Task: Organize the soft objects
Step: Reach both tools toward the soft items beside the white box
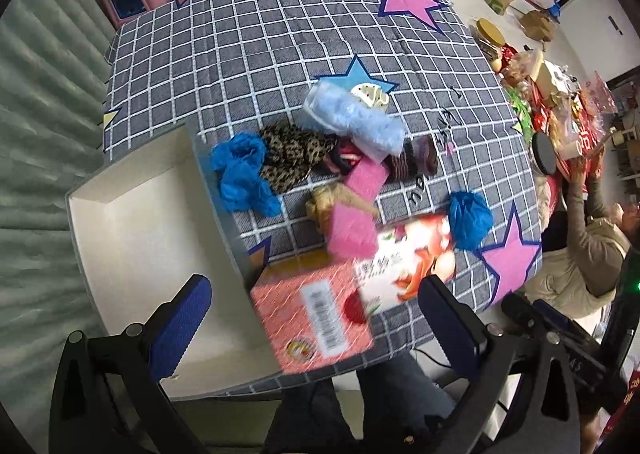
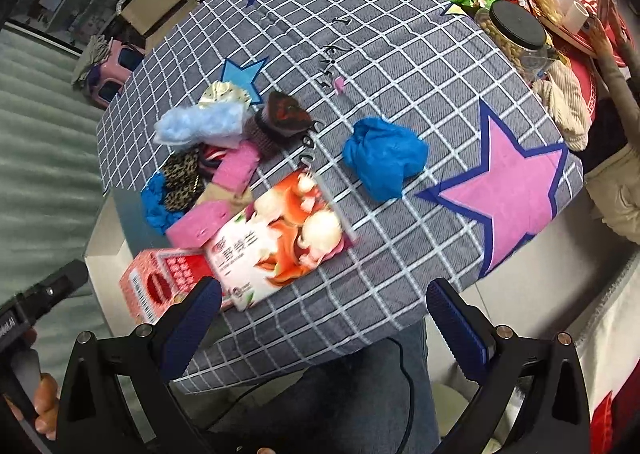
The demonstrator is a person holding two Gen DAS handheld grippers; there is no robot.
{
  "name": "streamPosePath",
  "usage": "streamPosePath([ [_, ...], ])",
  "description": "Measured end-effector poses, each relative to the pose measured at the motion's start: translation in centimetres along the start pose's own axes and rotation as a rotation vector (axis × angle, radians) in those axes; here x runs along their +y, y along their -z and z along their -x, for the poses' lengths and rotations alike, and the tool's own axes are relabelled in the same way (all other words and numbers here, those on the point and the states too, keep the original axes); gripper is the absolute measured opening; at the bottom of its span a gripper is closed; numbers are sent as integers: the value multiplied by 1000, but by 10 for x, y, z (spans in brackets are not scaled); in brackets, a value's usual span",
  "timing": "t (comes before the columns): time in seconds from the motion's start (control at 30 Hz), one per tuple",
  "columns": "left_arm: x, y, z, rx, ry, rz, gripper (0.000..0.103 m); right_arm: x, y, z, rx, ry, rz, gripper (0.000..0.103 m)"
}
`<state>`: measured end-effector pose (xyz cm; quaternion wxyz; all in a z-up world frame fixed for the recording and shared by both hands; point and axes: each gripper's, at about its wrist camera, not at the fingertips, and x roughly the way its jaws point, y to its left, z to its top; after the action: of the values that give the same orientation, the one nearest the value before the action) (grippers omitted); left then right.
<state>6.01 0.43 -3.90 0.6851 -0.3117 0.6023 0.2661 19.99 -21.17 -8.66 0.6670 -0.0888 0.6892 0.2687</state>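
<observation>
Left claw (image 1: 308, 306) hangs high over the near edge of the surface (image 1: 248, 54), fingers spread wide, nothing between them. Right claw (image 2: 324, 314) does likewise, spread and empty, tilted slightly toward the far side.

Left to right in the left wrist view: an open white box (image 1: 132, 222) sits at the left edge, seemingly empty, and is probably the destination. Just right of it lies the heap of soft things: a blue crumpled cloth (image 1: 244, 178), a leopard-print cloth (image 1: 292, 154), a pale blue fluffy piece (image 1: 352, 118), a dark knitted item (image 1: 416, 162) and two pink sponges (image 1: 354, 230). Near the edge lie a pink carton (image 1: 316, 318) and a fruit-printed carton (image 1: 412, 258). Further right a second blue bundle (image 1: 470, 220) lies apart from the heap.

Risks, as judgement:
- Heap items overlap and touch; a pinch on one cloth may drag a neighbour along or take two layers.
- Nearer sponge leans on the fruit-printed carton; lifting it could shift that carton toward the near edge.
- Thin cloth may slip from a shallow pinch and fall short of the box.
- Lone bundle sits right of the heap; the right claw suits it better.
</observation>
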Motion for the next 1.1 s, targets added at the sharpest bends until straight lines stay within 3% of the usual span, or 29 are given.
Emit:
streamPosePath([
  [0.2, -23, -42, -22, 12, -63, 40, 103, -15, -27, -11, 10, 30, 39, 103],
  [0.3, -35, -64, -40, 1, -60, 54, 103, -25, -41, -23, 24, 40, 44, 103],
  [0.43, -44, -91, -70, -8, -129, 76, 103, -37, -57, -45, 50, 62, 57, 103],
  [0.5, -51, -99, -88, 22, -110, 91, 103, -41, -64, -56, 65, 71, 66, 103],
  [0.73, -48, -131, -135, 20, -245, 150, 103, -47, -91, -90, 77, 85, 107, 103],
  [0.87, -50, -138, -164, 92, -260, 167, 102, -48, -102, -109, 80, 84, 139, 103],
  [0.97, -54, -142, -181, 138, -234, 167, 92, -48, -107, -124, 103, 73, 150, 103],
  [1.0, -56, -142, -184, 144, -221, 164, 84, -48, -108, -131, 112, 75, 157, 103],
  [1.1, -64, -143, -192, 166, -142, 146, 45, -46, -107, -149, 154, 96, 184, 103],
])
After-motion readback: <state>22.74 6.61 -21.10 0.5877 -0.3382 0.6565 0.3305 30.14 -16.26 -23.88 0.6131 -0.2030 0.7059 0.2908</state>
